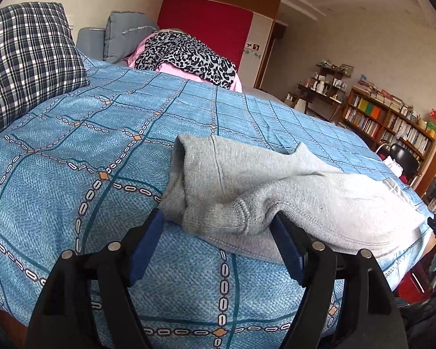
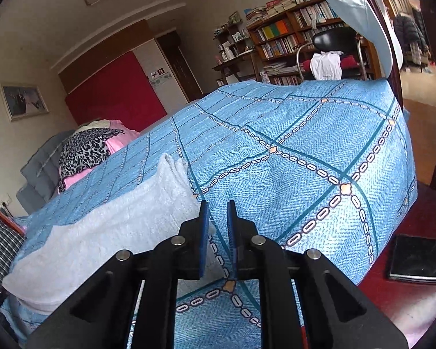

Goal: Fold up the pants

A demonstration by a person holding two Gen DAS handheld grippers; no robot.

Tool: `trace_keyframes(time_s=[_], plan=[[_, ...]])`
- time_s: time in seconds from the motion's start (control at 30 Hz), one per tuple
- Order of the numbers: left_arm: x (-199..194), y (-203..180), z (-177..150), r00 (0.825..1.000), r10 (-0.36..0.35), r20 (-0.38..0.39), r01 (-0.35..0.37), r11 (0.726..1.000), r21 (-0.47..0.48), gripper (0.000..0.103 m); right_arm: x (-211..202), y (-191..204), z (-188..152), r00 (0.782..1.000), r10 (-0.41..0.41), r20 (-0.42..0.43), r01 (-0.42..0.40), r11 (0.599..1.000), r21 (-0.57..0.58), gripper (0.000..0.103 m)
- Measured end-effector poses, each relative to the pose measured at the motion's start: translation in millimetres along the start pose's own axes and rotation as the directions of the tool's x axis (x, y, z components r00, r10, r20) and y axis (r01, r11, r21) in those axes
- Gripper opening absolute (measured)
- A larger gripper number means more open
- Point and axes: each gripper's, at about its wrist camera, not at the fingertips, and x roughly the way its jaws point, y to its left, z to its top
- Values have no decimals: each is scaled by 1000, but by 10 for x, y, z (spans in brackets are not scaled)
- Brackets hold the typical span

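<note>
Grey sweatpants [image 1: 247,192] lie bunched on the blue patterned bedspread [image 1: 72,145], with a cuffed leg end turned up at the left. My left gripper [image 1: 218,221] is open wide, its blue pads either side of a fold of the pants at their near edge, not closed on it. In the right wrist view the pants [image 2: 116,226] lie as a long grey strip to the left. My right gripper [image 2: 218,206] stands just right of the strip's near edge over the bedspread [image 2: 305,151], its pads a narrow gap apart with nothing between them.
A plaid pillow [image 1: 29,64] lies at the bed's far left. Leopard-print and pink clothes [image 1: 186,55] are piled at the back. Bookshelves [image 1: 392,116] and a black chair [image 2: 334,40] stand beyond the bed. A dark flat object [image 2: 418,258] lies on the red floor at right.
</note>
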Motion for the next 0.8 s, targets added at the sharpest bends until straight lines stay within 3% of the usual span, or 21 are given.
trace_keyframes(time_s=[0.1, 0.17, 0.37, 0.5, 0.57, 0.67, 0.8], plan=[[-15, 22, -28, 1000, -2, -10, 2, 1000, -11, 78, -4, 3, 8, 998, 64, -24, -63, 997, 53, 15], [-28, 31, -45, 1000, -11, -19, 11, 1000, -20, 78, 2, 72, -13, 996, 80, -26, -79, 996, 39, 30], [-121, 57, -136, 998, -41, -39, 40, 998, -39, 79, 110, 484, -47, 996, 77, -48, -81, 993, -83, 34], [-214, 104, -157, 992, -126, -24, 124, 988, -90, 79, 150, 718, -67, 998, 61, -35, -66, 986, -155, 42], [-245, 135, -159, 978, -209, -12, 205, 969, -139, 79, 166, 796, -102, 998, 58, -32, -63, 981, -181, 45], [-196, 180, -156, 943, -334, -4, 324, 917, -233, 81, 220, 874, -136, 998, 55, -36, -62, 978, -201, 47], [-1, 261, -141, 916, -401, -30, 363, 857, -365, 81, 275, 890, -162, 997, 64, -47, -73, 975, -208, 47]])
